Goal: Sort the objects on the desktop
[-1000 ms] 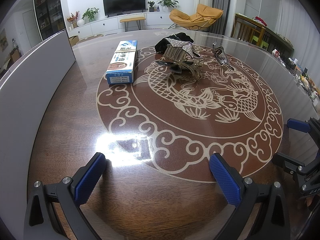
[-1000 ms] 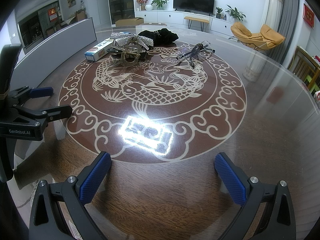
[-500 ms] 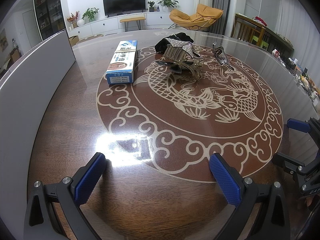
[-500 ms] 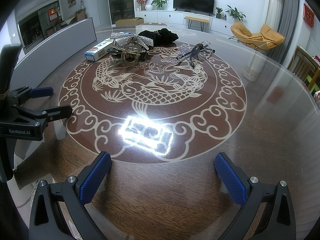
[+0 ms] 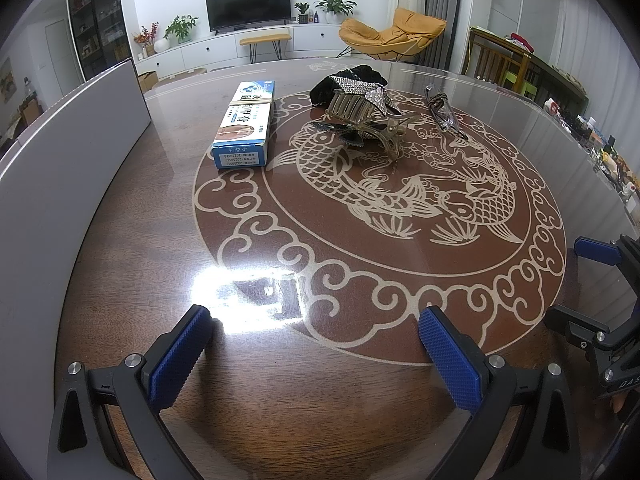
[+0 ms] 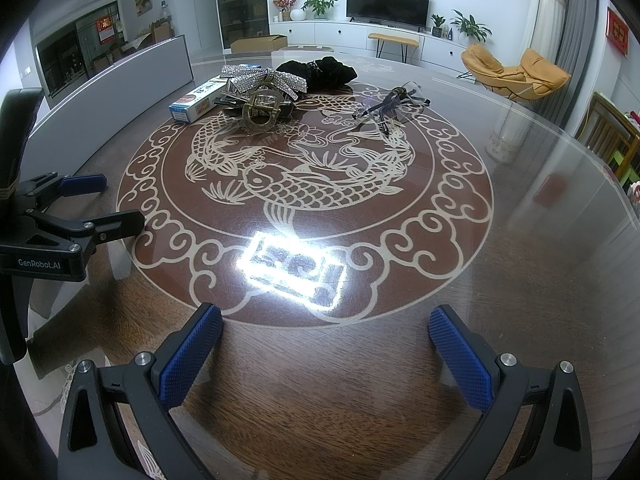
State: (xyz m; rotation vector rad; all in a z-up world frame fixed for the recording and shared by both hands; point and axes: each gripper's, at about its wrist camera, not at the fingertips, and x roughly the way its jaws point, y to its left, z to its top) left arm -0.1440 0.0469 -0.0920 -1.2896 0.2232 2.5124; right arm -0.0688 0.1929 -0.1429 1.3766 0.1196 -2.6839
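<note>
Hovering over the table's point(image 5: 120, 240) near edge, your left gripper point(image 5: 316, 344) and right gripper point(image 6: 326, 344) gape empty; box point(image 5: 244, 124), hair claw point(image 5: 366, 118) and glasses point(image 6: 390, 104) sit toward the far edge

Black frames, blue ribbed fingers point(image 5: 448, 360) (silver screws)

Both wrist cameras sat low over the near edge of the worktop point(image 5: 120, 240), looking across it toward the hair claw point(image 5: 368, 124) point(image 6: 260, 110). The left view stood left of the claw's line, the right view right of it. They shared the claw, the boxed carton point(image 5: 244, 128) point(image 6: 196, 102) and the glasses point(image 5: 442, 110) point(image 6: 390, 106).
</note>
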